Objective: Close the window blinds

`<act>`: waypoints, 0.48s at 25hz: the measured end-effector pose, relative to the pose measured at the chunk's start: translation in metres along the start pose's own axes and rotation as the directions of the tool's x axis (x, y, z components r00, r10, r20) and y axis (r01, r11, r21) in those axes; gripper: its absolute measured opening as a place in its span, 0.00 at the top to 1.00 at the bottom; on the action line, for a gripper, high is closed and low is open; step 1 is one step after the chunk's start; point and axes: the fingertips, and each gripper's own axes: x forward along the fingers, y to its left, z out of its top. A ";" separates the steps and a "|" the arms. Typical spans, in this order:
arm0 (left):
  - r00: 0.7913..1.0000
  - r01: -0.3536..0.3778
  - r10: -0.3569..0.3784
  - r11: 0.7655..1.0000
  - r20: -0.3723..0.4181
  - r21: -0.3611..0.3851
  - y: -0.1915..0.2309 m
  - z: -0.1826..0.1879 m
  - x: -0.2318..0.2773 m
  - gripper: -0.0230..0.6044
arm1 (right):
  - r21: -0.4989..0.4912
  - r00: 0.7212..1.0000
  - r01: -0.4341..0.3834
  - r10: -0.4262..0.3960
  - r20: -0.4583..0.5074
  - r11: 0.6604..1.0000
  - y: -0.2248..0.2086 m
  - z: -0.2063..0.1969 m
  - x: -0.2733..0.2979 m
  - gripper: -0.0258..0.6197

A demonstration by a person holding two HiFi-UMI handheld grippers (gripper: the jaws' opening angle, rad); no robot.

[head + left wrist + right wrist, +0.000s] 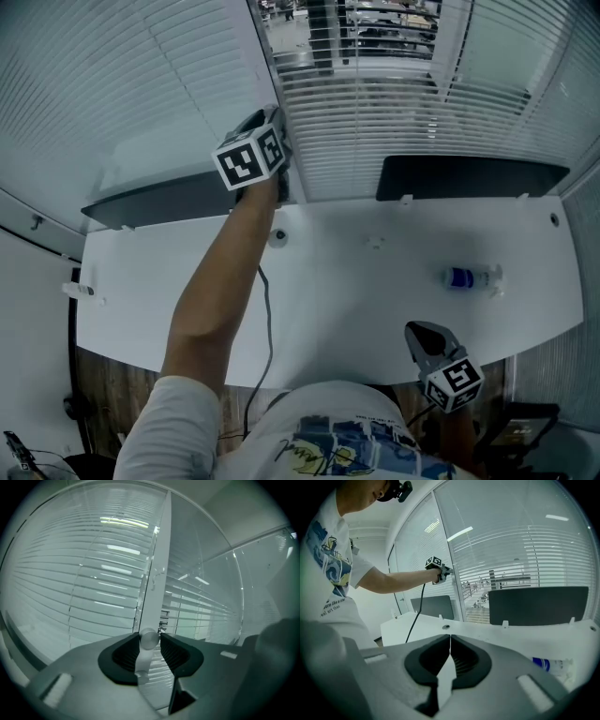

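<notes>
We look down on a white tabletop (356,300) set below a wide window (375,37). Two dark panels (469,176) stand along the tabletop's far edge, against the glass. Wooden floor (103,394) shows past its near edge. Light strips (459,533) shine in the glass above it.

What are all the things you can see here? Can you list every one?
window blinds: several panels, white, over the windows behind the desk
blind wand: one, pale, at the blinds, between the left tool's jaws
desk: one, white, below the windows
monitors: two, dark, along the desk's far edge
bottle: one, blue and white, lying on the desk's right side
cable: one, black, crossing the desk below the left arm
shirt: one, white with blue print, on the person
left arm: one, bare, stretched up to the blinds
left tool: one, grey, at the blinds, jaws apart around the wand
right tool: one, grey, low by the desk's near edge, jaws together, empty
</notes>
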 end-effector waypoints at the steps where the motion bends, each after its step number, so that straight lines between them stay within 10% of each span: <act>1: 1.000 -0.002 0.002 1.000 0.004 0.022 -0.001 0.002 -0.002 0.73 | -0.001 1.000 0.000 0.000 -0.002 1.000 0.000 -0.001 0.000 0.95; 12: 0.999 0.005 -0.013 0.988 0.048 0.152 -0.007 0.010 -0.055 0.73 | -0.043 1.000 -0.013 0.013 0.005 0.999 0.012 0.008 0.000 0.95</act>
